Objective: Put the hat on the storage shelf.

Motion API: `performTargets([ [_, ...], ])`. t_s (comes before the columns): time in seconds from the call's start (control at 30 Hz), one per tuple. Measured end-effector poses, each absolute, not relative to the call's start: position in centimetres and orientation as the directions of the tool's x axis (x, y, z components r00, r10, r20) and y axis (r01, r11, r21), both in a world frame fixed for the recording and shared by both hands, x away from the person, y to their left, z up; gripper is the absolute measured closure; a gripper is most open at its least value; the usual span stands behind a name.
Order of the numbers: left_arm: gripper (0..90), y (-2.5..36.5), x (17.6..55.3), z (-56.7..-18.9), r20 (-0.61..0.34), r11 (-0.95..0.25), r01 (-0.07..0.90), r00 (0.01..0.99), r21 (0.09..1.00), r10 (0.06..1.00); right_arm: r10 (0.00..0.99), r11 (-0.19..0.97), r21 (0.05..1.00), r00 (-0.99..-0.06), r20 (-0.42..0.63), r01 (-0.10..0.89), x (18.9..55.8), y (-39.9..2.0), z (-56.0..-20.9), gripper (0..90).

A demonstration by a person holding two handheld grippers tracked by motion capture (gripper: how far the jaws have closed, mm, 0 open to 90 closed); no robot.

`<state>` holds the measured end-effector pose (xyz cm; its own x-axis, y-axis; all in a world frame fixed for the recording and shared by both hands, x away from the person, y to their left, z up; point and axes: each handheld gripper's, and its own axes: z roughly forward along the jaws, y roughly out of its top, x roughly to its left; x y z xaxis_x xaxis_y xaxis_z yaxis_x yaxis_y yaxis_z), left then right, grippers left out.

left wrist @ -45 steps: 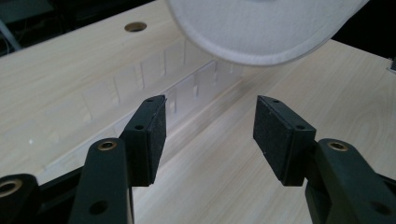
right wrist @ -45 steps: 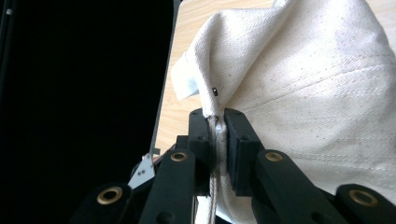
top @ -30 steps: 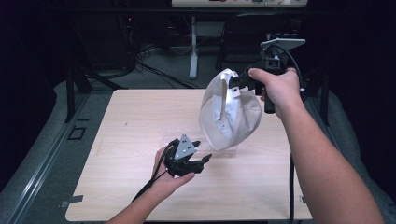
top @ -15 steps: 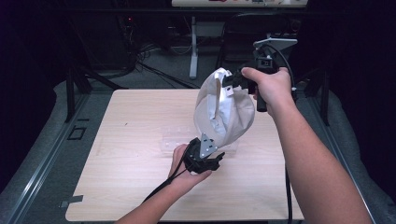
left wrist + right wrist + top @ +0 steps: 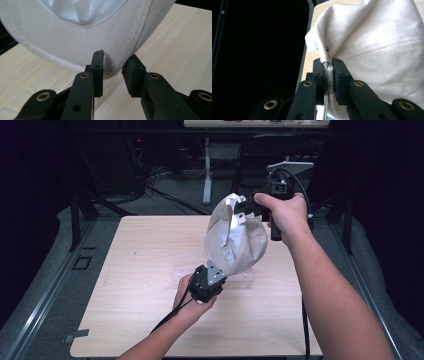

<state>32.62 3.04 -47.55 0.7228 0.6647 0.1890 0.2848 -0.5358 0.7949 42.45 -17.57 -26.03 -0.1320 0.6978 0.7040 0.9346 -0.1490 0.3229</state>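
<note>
With your right tongs (image 5: 246,209) clenched on the cap (image 5: 235,237) above the desk (image 5: 140,250), your released left tongs (image 5: 113,68) have risen to straddle its lower edge, ready to grip.

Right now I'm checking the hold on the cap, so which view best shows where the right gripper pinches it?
The right gripper view: the right gripper has its jaws shut on the cap's edge. The high view shows the cap hanging from it. The left gripper view shows the brim between the left gripper's open jaws.

Left gripper (image 5: 214,279) now at cap (image 5: 235,237)
</note>
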Motion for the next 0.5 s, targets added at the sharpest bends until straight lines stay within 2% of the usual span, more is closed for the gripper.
performTargets([
  [0.5,81.9,6.5,34.8,-46.6,0.061,-0.472,0.346,0.752,0.811,0.656,0.702,-0.135,0.329,-0.144,0.697,0.935,42.4,-16.8,-25.9,81.7],
])
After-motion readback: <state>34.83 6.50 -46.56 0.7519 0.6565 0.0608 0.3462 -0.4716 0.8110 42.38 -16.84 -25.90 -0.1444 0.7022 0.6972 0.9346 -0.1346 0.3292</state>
